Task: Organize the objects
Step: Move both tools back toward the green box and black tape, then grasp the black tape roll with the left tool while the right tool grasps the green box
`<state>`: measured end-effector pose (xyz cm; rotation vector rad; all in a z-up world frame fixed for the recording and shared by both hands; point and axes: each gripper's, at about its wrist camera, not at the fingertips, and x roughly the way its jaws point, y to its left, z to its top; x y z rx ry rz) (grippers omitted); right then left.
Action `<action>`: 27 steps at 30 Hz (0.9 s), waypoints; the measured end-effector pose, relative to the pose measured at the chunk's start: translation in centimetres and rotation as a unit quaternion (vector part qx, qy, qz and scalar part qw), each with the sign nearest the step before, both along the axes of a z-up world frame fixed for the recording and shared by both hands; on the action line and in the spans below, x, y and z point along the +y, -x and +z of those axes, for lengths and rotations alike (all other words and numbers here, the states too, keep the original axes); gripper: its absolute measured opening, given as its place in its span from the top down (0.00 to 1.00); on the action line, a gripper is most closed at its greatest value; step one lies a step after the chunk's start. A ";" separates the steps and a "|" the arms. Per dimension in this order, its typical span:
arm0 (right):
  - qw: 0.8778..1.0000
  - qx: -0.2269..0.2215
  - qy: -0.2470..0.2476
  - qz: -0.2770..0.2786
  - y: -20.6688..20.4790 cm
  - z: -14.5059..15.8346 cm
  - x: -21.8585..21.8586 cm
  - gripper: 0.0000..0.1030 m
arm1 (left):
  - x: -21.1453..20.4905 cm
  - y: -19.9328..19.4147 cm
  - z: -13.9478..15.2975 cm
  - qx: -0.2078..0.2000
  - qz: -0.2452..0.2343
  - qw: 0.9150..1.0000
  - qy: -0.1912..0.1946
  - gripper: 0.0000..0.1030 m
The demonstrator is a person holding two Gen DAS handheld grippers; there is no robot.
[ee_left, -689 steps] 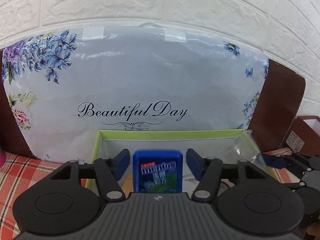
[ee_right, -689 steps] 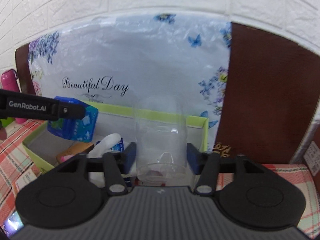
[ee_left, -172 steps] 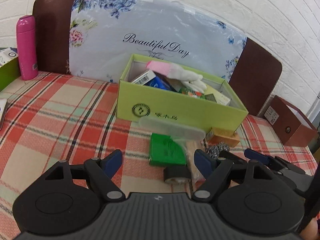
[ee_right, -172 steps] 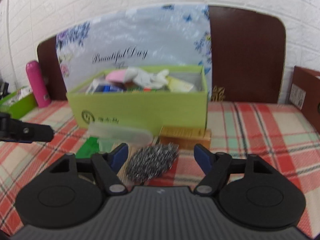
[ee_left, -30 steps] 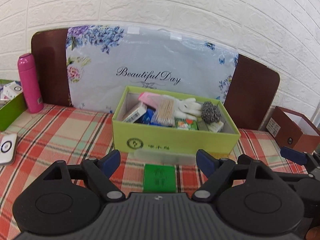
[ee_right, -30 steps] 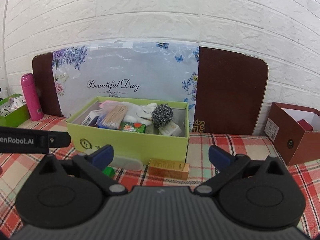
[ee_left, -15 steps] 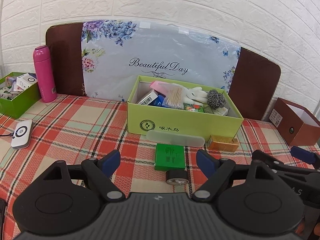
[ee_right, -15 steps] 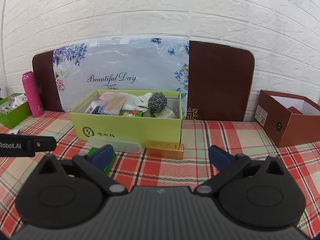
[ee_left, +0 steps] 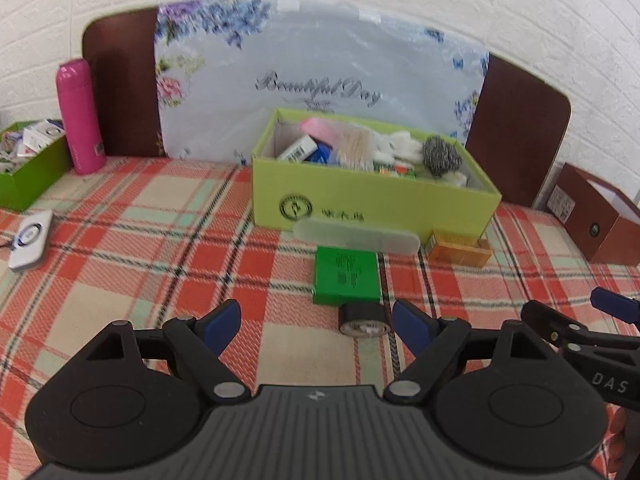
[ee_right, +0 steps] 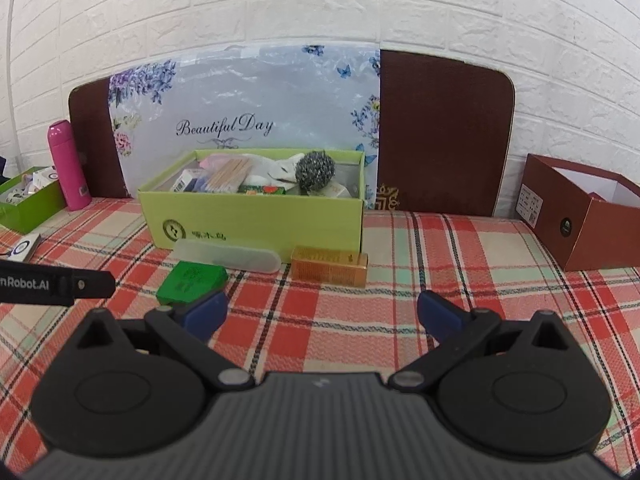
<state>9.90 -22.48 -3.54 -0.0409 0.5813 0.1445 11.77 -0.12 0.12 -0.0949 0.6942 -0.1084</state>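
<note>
A: Starting at the far left, the left wrist view shows a white flat device (ee_left: 30, 240) on the plaid tablecloth (ee_left: 132, 248), a small green tray (ee_left: 24, 178) of packets and a pink bottle (ee_left: 80, 116) standing by the wall.

B: The right wrist view catches the bottle and tray too, but only a corner of that device. In the middle, both show the lime-green box (ee_left: 376, 204), already holding a steel scrubber (ee_right: 315, 169), a bundle of sticks (ee_right: 232, 174) and small packets.

A: Just in front of the box lie a frosted plastic case (ee_left: 356, 236), a green box (ee_left: 346, 274) and a gold box (ee_right: 328, 266). Only the left view shows the black tape roll (ee_left: 364, 319), near the green box's front edge.

B: The left gripper (ee_left: 316, 324) hangs above the cloth, jaws spread wide and holding nothing; the roll sits between its fingertips, untouched.

A: The right gripper (ee_right: 322, 312) is likewise spread and empty. Only its view shows fully the brown box (ee_right: 580, 220) at the far right.
</note>
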 end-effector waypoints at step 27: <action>0.991 0.062 -0.049 0.112 -6.1 -4.4 6.3 0.16 | 6.1 -0.2 -5.9 0.047 -0.013 0.999 0.019 0.54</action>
